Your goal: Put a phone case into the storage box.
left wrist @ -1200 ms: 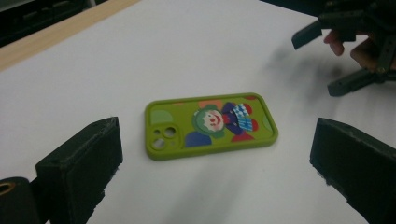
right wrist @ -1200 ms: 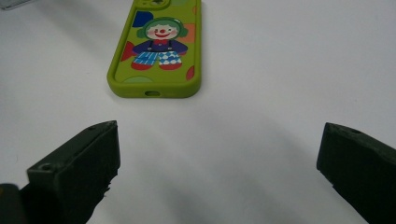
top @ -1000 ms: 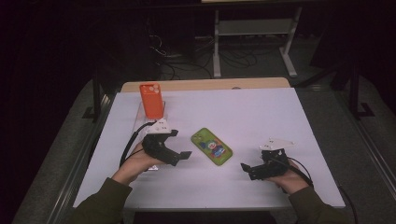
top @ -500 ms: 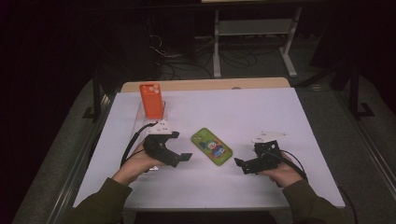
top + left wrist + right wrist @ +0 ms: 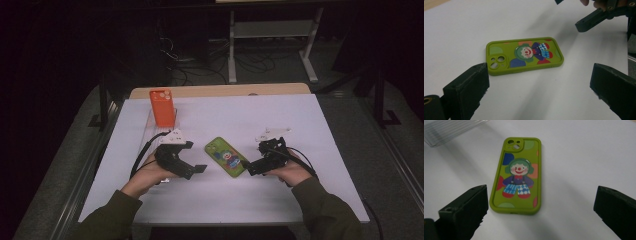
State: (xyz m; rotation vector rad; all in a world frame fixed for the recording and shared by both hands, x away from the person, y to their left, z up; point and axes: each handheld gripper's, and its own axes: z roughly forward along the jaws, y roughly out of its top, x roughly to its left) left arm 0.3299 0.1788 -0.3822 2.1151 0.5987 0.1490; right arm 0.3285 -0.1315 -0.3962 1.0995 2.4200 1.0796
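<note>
Now | both grippers' fingers wide apart, empty | green phone case [image 5: 227,157] between, untouched

No words, letters, numbers, brand names or signs can be read anywhere. The green phone case [image 5: 518,176] bears only a picture, a clown figure with coloured patches around it, and no lettering. The orange phone case [image 5: 162,107] shows a plain back with no print that can be made out from the high view.
</note>
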